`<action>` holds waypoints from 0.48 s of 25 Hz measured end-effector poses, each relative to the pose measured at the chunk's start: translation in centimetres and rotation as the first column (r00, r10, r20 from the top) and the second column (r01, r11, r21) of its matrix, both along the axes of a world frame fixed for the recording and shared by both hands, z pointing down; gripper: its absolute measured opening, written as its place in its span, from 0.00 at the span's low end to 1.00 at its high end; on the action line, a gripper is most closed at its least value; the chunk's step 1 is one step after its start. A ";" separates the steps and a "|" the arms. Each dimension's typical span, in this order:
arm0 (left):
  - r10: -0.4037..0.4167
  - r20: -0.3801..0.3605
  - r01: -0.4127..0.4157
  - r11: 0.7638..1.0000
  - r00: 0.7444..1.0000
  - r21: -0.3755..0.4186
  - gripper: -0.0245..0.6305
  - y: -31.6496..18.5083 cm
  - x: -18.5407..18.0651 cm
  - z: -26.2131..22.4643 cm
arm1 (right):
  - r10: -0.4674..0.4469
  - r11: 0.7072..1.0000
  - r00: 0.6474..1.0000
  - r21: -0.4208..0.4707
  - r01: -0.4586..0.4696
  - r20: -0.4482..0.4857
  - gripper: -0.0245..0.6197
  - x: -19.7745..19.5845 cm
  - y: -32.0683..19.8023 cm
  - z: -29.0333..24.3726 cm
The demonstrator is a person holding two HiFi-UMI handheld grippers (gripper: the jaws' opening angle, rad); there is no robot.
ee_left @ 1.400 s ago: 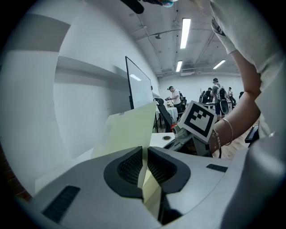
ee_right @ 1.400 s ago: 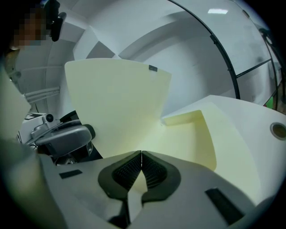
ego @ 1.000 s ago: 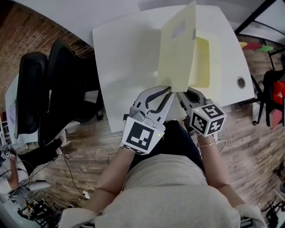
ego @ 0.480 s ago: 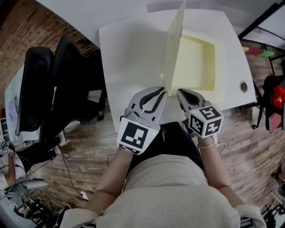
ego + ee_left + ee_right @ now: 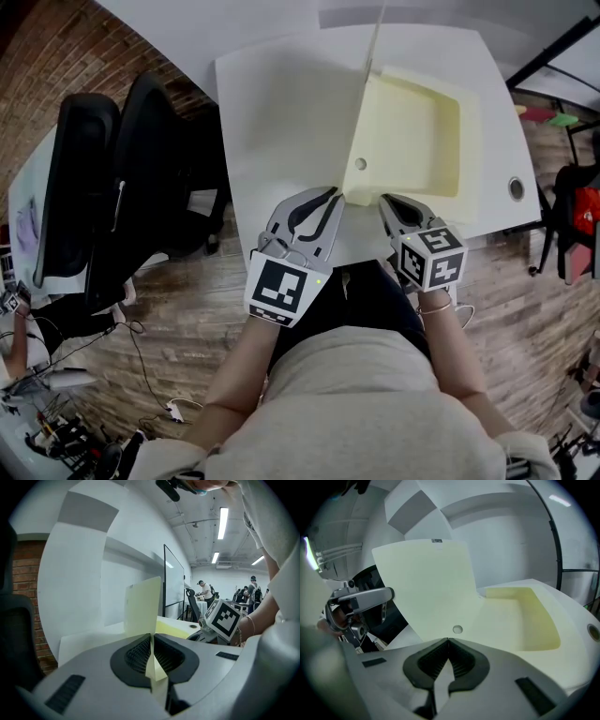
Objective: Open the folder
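Folder [image 5: 417, 131] lies on white table [image 5: 272, 112], pale yellow, its back panel flat just ahead of R gripper [image 5: 448, 640] & off to the right of L gripper [image 5: 151, 637]. Front cover [image 5: 143, 604] stands near upright, rising straight ahead of L jaws; its near bottom corner is pinched betw L pads (sheet runs right through them, jaws all but closed on it). R jaws are together at the tips, nothing yellow betw them, tips at near edge of back panel; can't tell if touching. Small round hole [image 5: 457, 629] sits just beyond R tips, by the fold
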State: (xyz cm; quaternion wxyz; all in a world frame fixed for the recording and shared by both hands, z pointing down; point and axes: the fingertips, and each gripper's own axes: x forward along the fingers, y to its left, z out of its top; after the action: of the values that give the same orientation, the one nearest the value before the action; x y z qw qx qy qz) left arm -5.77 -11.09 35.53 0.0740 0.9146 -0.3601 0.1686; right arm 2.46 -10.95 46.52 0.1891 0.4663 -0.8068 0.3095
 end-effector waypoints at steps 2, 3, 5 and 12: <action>-0.016 -0.003 0.016 1.000 1.000 -0.010 0.09 -0.2 -0.6 0.2 | 0.000 1.000 1.000 0.001 0.000 -0.012 0.07 0.0 -0.1 0.1; -0.024 -0.005 0.024 1.000 1.000 -0.015 0.09 -0.3 -0.9 0.3 | -0.002 1.000 1.000 0.002 0.002 -0.020 0.07 -0.1 -0.1 0.1; -0.039 -0.005 0.039 0.999 0.999 -0.027 0.09 -0.4 -1.5 0.5 | -0.006 1.000 1.000 0.002 0.007 -0.030 0.07 -0.1 -0.1 0.1; -0.071 0.008 0.071 0.996 0.997 -0.057 0.08 -0.7 -3.2 1.6 | -0.023 1.000 0.999 -0.014 0.023 -0.028 0.07 -0.1 -0.1 0.2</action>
State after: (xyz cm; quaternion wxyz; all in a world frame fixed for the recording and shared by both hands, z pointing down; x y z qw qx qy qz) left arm -8.95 -11.77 37.09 0.1050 0.8982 -0.3875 0.1790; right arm 2.34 -11.08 46.73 0.2070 0.4601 -0.8073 0.3062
